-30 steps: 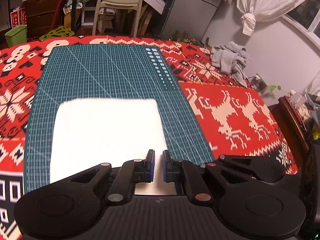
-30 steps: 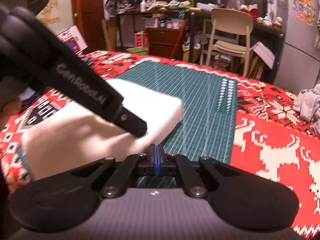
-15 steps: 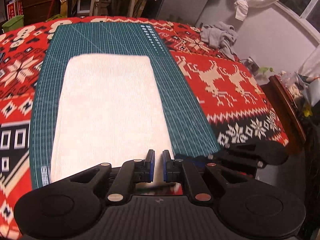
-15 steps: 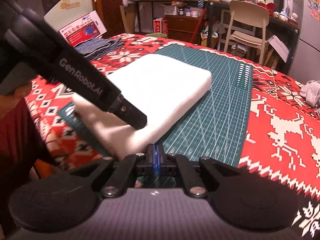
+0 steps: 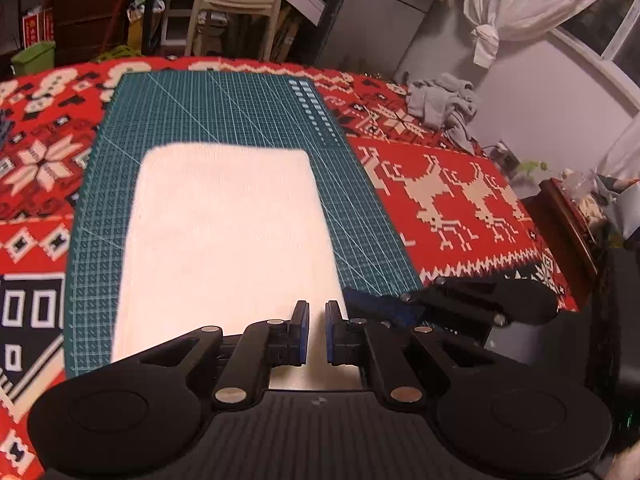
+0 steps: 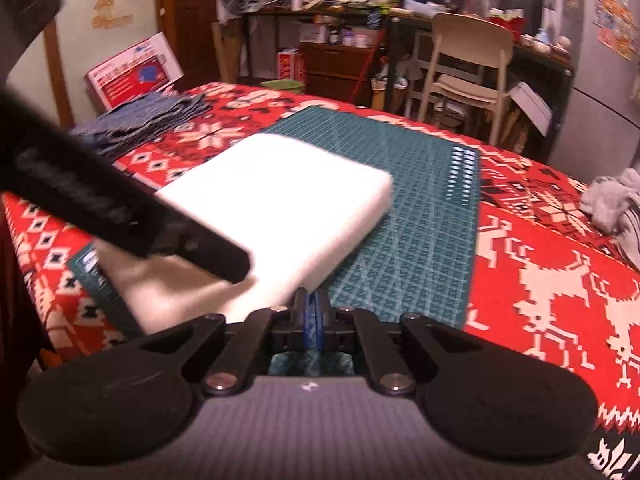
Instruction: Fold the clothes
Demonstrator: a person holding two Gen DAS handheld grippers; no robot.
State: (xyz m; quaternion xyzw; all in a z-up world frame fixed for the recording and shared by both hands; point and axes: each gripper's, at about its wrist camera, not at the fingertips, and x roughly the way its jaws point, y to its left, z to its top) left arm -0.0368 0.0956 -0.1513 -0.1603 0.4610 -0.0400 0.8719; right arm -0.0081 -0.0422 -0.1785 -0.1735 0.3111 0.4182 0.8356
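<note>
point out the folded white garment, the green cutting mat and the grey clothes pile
folded white garment (image 5: 224, 240), left wrist view, middle of its top face
green cutting mat (image 5: 208, 108), left wrist view, bare far part
grey clothes pile (image 5: 444, 100), left wrist view, centre of heap

left gripper (image 6: 224, 256) blurred, perhaps touching garment (image 6: 280, 208)

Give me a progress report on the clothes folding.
Done: the white garment lies folded into a thick, neat rectangle on the green mat.
In hand: nothing. The left gripper is open over its near edge; the right gripper is shut and empty at its corner.
Left: a crumpled grey garment sits unfolded further back on the red cloth.
</note>
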